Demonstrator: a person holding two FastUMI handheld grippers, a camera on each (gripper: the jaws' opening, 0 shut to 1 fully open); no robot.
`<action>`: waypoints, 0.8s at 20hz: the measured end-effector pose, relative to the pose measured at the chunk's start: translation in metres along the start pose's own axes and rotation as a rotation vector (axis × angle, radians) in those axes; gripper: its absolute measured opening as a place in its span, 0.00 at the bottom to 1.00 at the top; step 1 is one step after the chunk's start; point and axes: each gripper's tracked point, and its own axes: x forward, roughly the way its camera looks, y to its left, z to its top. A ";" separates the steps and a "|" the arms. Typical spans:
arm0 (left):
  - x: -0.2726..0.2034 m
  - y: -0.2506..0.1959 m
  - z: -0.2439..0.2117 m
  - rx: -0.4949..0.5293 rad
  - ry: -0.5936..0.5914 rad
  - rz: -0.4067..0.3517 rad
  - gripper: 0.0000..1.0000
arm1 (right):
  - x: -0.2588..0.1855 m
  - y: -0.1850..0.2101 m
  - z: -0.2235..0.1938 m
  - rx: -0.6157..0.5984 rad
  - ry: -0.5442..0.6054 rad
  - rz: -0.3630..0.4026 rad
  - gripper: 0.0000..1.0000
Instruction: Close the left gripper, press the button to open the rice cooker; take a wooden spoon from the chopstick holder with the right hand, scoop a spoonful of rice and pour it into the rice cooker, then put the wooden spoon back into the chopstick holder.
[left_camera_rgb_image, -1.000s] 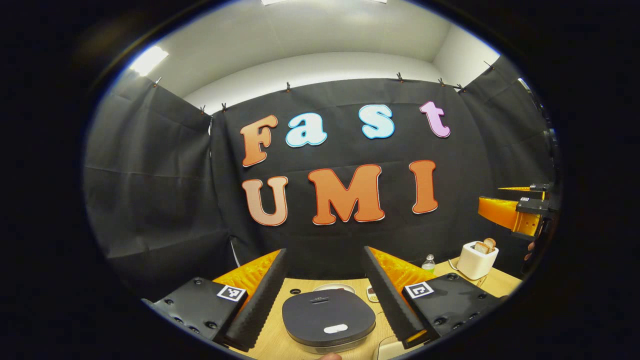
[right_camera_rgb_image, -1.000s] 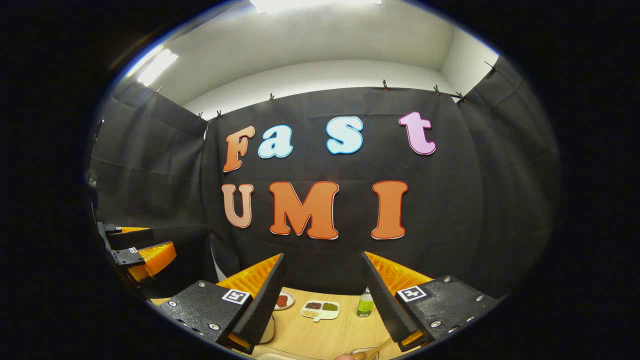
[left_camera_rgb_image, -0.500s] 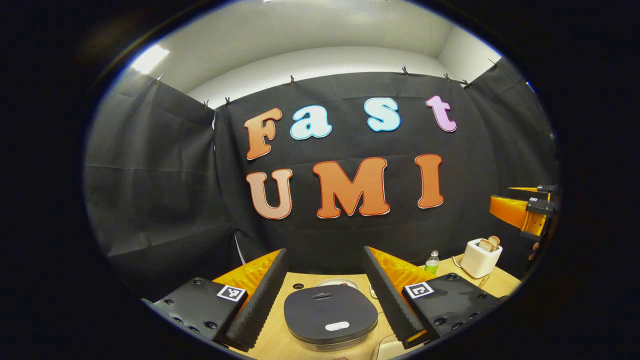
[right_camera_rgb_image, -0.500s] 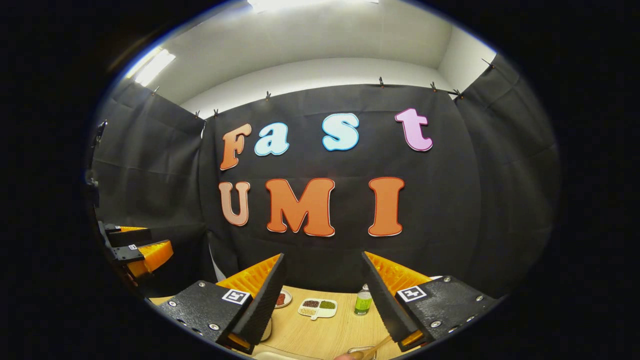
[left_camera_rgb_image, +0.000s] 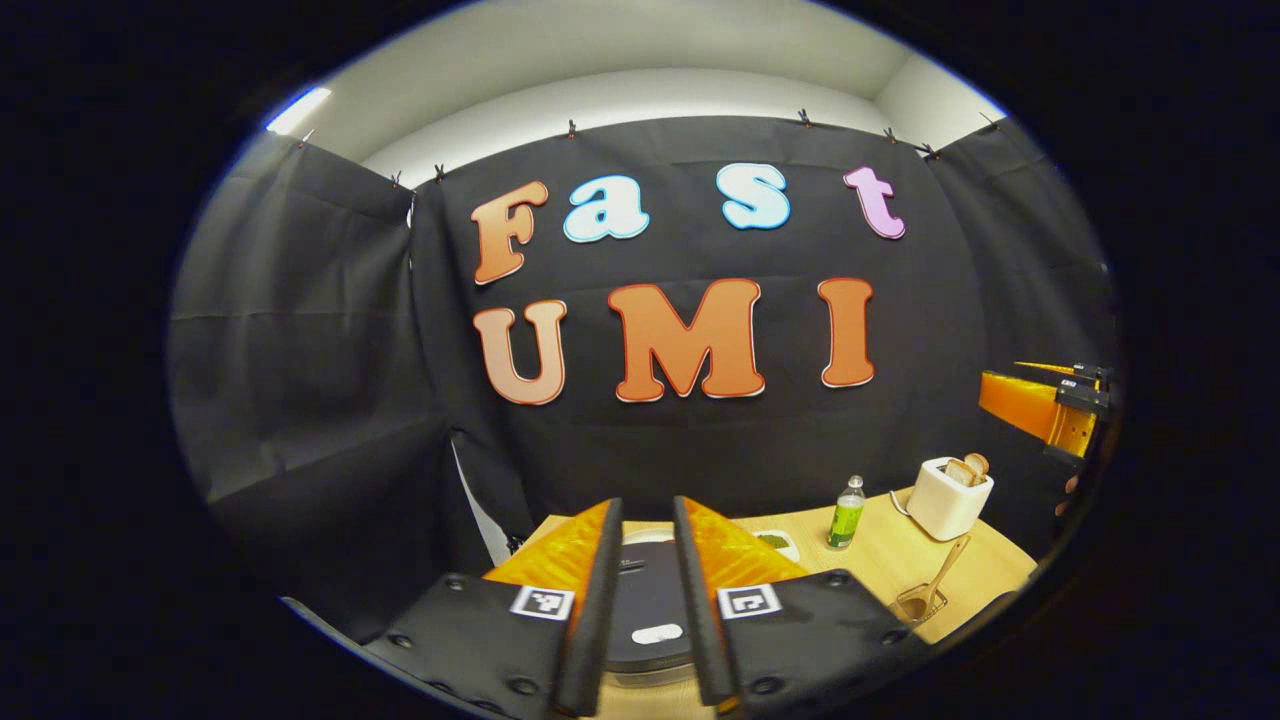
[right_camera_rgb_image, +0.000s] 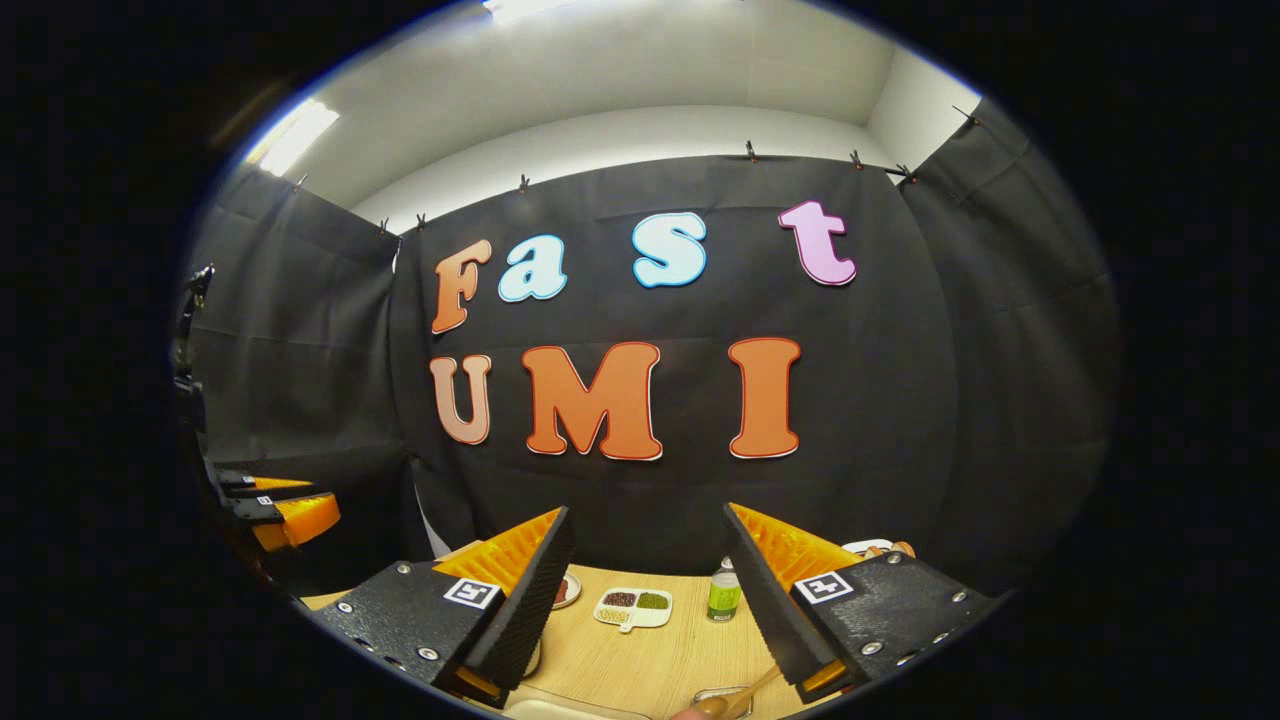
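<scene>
The dark rice cooker (left_camera_rgb_image: 648, 600) sits on the wooden table (left_camera_rgb_image: 880, 560), seen through the narrow gap of my left gripper (left_camera_rgb_image: 646, 500). Its white button (left_camera_rgb_image: 657, 633) lies low between the fingers. The left fingers stand close together with nothing between them and do not touch. A wooden spoon (left_camera_rgb_image: 940, 575) leans in the clear chopstick holder (left_camera_rgb_image: 912, 608) at the right. In the right gripper view my right gripper (right_camera_rgb_image: 645, 510) is open and empty above the table, with the spoon (right_camera_rgb_image: 745, 692) just below its right finger. The left gripper (right_camera_rgb_image: 275, 497) hangs far to the left.
A white toaster (left_camera_rgb_image: 952, 495) with bread and a green bottle (left_camera_rgb_image: 846, 512) stand at the back right. A white divided dish of grains (right_camera_rgb_image: 633, 605), a small plate (right_camera_rgb_image: 565, 590) and the bottle (right_camera_rgb_image: 722, 592) lie ahead of the right gripper. The other gripper (left_camera_rgb_image: 1040, 400) hovers at right.
The left gripper's fingers have drawn in from wide apart to a narrow gap, and it has tilted down a little. The right gripper stays open and has dipped slightly.
</scene>
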 end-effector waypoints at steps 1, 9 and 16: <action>0.005 0.001 -0.009 -0.004 0.033 0.008 0.31 | 0.000 0.000 -0.001 -0.001 0.002 -0.002 0.92; 0.024 0.001 -0.073 -0.071 0.298 0.009 0.05 | 0.000 -0.009 -0.009 -0.010 0.015 -0.018 0.92; 0.037 0.008 -0.115 -0.110 0.516 0.030 0.05 | 0.002 -0.013 -0.017 -0.010 0.037 -0.025 0.92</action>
